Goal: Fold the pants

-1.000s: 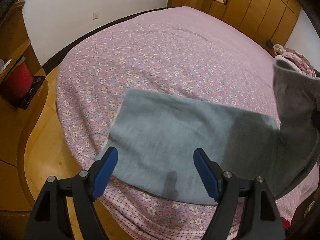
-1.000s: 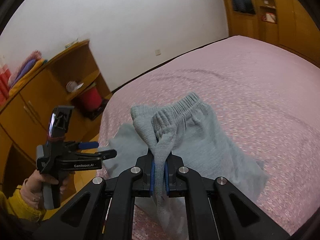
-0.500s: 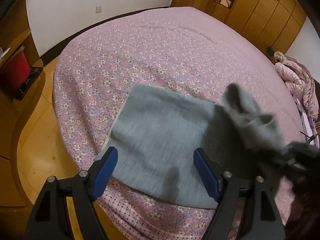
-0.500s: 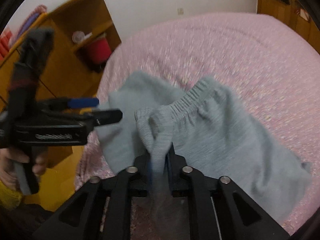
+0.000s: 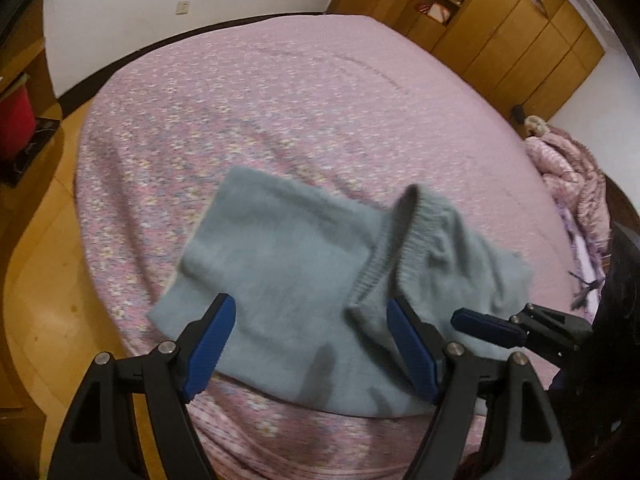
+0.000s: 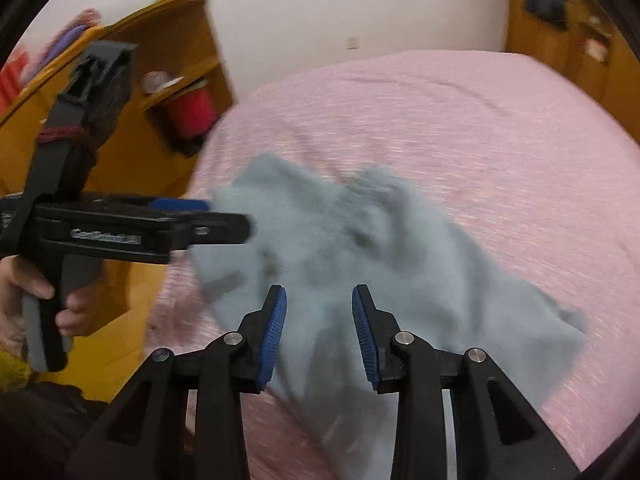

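Note:
Grey pants (image 5: pixel 288 264) lie folded near the front edge of the pink flowered bed (image 5: pixel 280 100), the ribbed waistband (image 5: pixel 400 248) flopped on top. My left gripper (image 5: pixel 311 304) hovers open over the near edge of the cloth, holding nothing. My right gripper (image 6: pixel 320 292) is opening just above the pants (image 6: pixel 360 240); the cloth shows through the gap but the pads do not press on it. One blue right fingertip (image 5: pixel 484 326) shows low in the left wrist view. The right wrist view shows the left gripper (image 6: pixel 224 216) from the side, held by a hand (image 6: pixel 36 292).
Wooden floor (image 5: pixel 40 280) runs along the bed's left side. A wooden shelf unit (image 6: pixel 120 80) with a red bin (image 6: pixel 192 112) stands at the left. Wooden wardrobes (image 5: pixel 500 32) line the far wall. A pink quilt (image 5: pixel 568 176) lies at the right edge of the bed.
My right gripper came down with the waistband end and opened. The grey cloth dropped from its jaws onto the folded part. The left gripper stayed open in place.

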Tool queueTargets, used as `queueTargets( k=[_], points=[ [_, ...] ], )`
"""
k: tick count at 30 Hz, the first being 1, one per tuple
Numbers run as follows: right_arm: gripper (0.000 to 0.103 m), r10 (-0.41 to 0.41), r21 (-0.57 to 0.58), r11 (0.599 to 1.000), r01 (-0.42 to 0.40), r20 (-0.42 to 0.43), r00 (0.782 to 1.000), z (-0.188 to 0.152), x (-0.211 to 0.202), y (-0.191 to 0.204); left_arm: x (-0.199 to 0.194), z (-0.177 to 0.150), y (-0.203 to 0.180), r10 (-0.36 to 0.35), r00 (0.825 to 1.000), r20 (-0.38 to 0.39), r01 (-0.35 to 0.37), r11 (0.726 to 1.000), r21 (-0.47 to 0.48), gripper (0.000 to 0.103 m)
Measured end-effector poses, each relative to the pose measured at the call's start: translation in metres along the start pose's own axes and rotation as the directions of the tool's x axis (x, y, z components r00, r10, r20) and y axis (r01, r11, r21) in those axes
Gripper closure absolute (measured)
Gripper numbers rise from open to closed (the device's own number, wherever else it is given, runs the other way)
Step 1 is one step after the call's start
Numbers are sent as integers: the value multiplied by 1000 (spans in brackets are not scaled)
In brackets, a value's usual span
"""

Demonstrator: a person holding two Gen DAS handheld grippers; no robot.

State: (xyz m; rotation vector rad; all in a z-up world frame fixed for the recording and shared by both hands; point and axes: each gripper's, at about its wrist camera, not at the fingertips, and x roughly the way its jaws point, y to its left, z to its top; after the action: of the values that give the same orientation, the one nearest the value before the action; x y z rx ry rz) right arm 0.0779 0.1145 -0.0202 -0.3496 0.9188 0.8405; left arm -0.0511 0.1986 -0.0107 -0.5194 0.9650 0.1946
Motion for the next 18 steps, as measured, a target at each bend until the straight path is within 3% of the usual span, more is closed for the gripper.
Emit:
queueTargets(
  k=[6, 11, 14, 16, 18],
  points=[
    [68, -117, 165, 979, 121, -33, 993, -30, -7, -46, 9, -7, -23, -53, 998, -28, 54, 998, 30, 22],
    [68, -141, 220, 963, 156, -82, 987, -47, 2, -62, 20, -12, -46, -51, 998, -43, 55, 993, 107, 22],
    [68, -151, 214, 962, 171, -105, 983, -57, 9, -64, 33, -14, -56, 72, 997, -30, -65, 980, 187, 22],
    [68, -151, 215, 961, 172, -112, 982, -60, 12, -63, 42, -17, -53, 182, 983, -28, -171, 958, 230, 21],
    [68, -155, 218, 960, 175, -106, 982, -63, 12, -62, 44, -21, -48, 175, 984, -39, -162, 961, 222, 21]
  ],
)
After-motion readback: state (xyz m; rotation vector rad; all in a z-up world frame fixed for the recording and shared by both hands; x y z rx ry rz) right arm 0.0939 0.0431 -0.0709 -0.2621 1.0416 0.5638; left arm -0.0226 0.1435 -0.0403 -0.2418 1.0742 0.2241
